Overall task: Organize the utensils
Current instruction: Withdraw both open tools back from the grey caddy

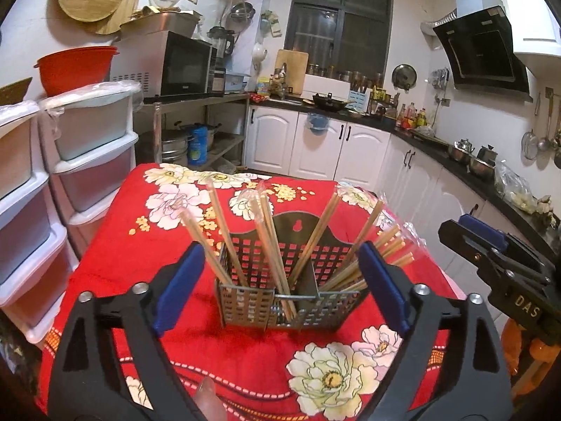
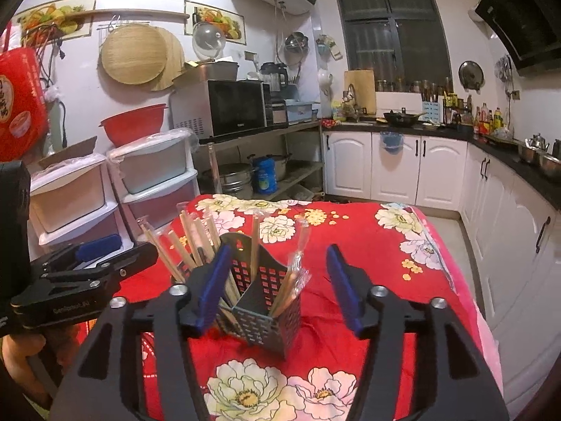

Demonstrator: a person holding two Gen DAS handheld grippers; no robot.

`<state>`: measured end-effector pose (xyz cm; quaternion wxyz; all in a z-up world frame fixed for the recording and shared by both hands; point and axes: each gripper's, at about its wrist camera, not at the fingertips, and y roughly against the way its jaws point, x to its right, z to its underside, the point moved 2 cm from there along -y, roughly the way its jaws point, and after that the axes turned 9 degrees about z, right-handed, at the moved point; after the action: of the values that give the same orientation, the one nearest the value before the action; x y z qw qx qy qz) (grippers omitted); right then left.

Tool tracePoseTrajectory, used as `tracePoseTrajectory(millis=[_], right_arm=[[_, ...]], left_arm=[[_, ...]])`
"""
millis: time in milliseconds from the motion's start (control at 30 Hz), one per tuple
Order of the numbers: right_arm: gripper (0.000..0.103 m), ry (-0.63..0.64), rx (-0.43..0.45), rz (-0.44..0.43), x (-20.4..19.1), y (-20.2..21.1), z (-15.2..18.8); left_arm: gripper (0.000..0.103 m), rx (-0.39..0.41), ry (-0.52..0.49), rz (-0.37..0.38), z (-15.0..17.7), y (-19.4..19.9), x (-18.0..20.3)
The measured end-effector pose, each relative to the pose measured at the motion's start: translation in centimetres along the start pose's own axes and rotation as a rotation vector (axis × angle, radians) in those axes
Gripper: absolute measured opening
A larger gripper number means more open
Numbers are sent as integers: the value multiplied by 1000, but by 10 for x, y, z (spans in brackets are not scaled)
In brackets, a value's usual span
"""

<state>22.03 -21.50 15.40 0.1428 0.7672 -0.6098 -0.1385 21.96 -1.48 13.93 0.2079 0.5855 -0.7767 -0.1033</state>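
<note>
While your left gripper (image 1: 280, 291) and right gripper (image 2: 277, 287) both stand with jaws apart and empty, the perforated metal utensil holder (image 1: 291, 280) sits upright on the red flowered desk (image 1: 245, 361), just ahead of them. Wooden chopsticks (image 1: 266, 235), some in clear wrappers, already lean in its compartments. No loose utensils show on the cloth, so the sorting looks finished or nearly so; what remains, if anything, lies out of view.
</note>
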Motion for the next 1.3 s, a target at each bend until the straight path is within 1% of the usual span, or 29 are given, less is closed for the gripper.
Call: tracePoseTrajectory(millis=[67,100,167,200,267,367,667,900,1067,1300], right_arm=[[67,4,6,6,-1,5,4],[69,6,8,7,-2,7,6],[75,13,10,8,-4,9,10],[76,15,11,9,-5,11,12],[83,18,14,21,-5,14,17],[86,15,13,24,-5,18,23],[93,9,-5,17,-9,23,47],[93,1,-37,14,-12,20,68],[95,-2,-33,31,-11,18,83],[96,-13,-38,43,-8,13,100]], left_arm=[[90,6,3,-3,4,6,-1],[91,7,3,-7,4,8,-1],[91,6,0,-28,7,13,-2],[91,8,2,-33,9,15,-4],[91,9,7,-39,14,19,-7],[91,5,15,-43,22,25,-10],[91,-30,48,-50,51,32,-23],[91,-47,54,-40,70,33,-25],[91,-60,49,-52,84,31,-25],[91,-29,50,-52,99,30,-26]])
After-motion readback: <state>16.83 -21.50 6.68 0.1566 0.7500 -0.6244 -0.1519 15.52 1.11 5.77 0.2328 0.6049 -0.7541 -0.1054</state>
